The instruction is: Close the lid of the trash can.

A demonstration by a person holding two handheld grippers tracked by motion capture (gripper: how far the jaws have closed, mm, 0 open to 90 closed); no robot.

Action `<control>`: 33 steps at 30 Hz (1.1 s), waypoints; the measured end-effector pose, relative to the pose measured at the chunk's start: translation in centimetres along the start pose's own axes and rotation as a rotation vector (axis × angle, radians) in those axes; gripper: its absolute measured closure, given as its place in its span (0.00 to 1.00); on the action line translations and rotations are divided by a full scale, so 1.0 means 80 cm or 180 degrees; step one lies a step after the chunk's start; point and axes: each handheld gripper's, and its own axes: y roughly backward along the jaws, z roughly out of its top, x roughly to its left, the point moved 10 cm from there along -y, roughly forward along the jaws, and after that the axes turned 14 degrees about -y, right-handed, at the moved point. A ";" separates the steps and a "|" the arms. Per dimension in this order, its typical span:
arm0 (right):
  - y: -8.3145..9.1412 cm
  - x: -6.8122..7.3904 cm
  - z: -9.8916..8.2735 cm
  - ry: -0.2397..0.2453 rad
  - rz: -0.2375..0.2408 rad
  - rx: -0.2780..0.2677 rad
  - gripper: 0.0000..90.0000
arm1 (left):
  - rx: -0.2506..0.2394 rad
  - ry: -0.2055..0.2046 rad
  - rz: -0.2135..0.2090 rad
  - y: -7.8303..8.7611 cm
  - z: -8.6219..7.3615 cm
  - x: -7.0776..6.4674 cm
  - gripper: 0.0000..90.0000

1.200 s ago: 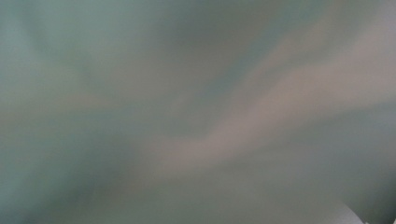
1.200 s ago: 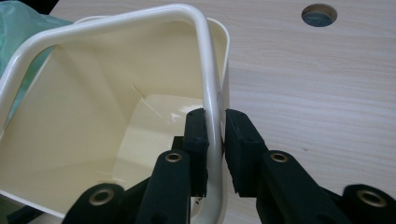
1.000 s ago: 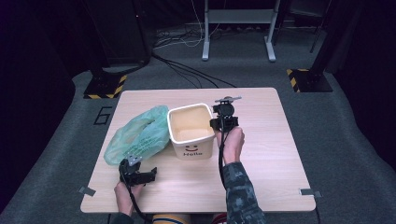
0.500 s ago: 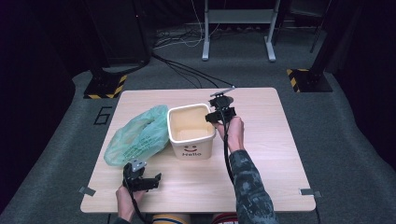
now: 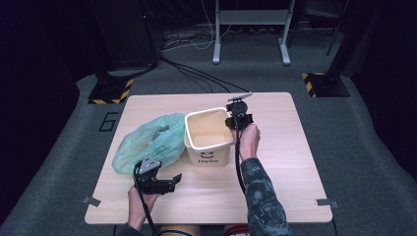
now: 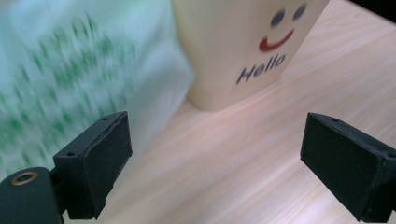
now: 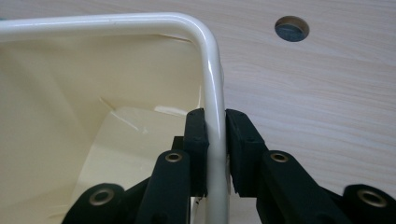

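Here the right tool (image 7: 215, 135) has just been closing, and its pads now pinch the right-hand rim of the cream bin (image 5: 208, 132), one pad inside and one outside. The bin, printed with a smile and "Hello", stands upright near the desk's centre. The left tool (image 5: 160, 183) hangs above the desk at about 7 o'clock from the bin, jaws spread wide with nothing between them. A green plastic bag (image 5: 147, 142) lies touching the bin at its 9 o'clock. The desk (image 5: 285, 162) is pale wood grain with a round hole (image 7: 292, 28) in its top. Around it lie grey carpet (image 5: 364, 147), black cables (image 5: 192, 73), yellow-black hazard-striped feet (image 5: 112, 91) and a grey metal stand (image 5: 251, 29).
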 end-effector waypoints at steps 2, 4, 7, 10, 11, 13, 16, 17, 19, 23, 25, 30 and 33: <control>0.000 -0.006 0.002 -0.0091 -0.0030 -0.0013 0.86 | -0.0052 0.0019 0.0006 0.000 0.019 0.006 0.10; 0.001 -0.007 0.003 -0.0151 0.0015 -0.0037 0.77 | -0.0077 0.0022 0.0000 -0.002 0.039 0.013 0.10; 0.007 -0.004 -0.001 -0.0159 0.0119 -0.0023 0.68 | -0.0140 0.0041 0.0026 -0.008 0.073 0.025 0.14; 0.018 -0.005 -0.001 -0.0178 0.0220 -0.0077 0.71 | -0.0112 0.0056 -0.0026 -0.021 0.101 0.032 0.16; 0.020 -0.006 -0.001 -0.0181 0.0232 -0.0080 0.73 | -0.0089 0.0039 -0.0015 -0.026 0.110 0.033 0.16; 0.021 -0.008 -0.001 -0.0193 0.0222 -0.0070 0.76 | -0.0031 0.0033 0.0017 -0.038 0.122 0.035 0.18; 0.018 -0.012 -0.001 -0.0215 0.0136 -0.0041 0.80 | 0.0094 0.0013 0.0043 -0.057 0.134 0.041 0.21; 0.018 -0.011 -0.002 -0.0218 0.0134 -0.0036 0.81 | 0.0119 0.0010 0.0068 -0.062 0.136 0.043 0.23; 0.016 -0.011 -0.002 -0.0224 0.0106 -0.0044 0.85 | 0.0194 0.0016 0.0088 -0.073 0.137 0.046 0.28; 0.016 -0.008 -0.002 -0.0220 0.0076 -0.0056 0.87 | 0.0406 -0.0014 0.0072 -0.091 0.133 0.051 0.42; 0.017 -0.007 -0.003 -0.0206 0.0046 -0.0065 0.87 | 0.0410 0.0050 0.0042 -0.096 0.131 0.055 0.48; 0.018 -0.003 -0.005 -0.0203 0.0061 -0.0052 0.86 | 0.0369 0.0140 -0.0034 -0.103 0.134 0.062 0.59; 0.017 -0.002 -0.005 -0.0197 0.0078 -0.0052 0.86 | 0.0381 0.0154 -0.0065 -0.106 0.135 0.069 0.63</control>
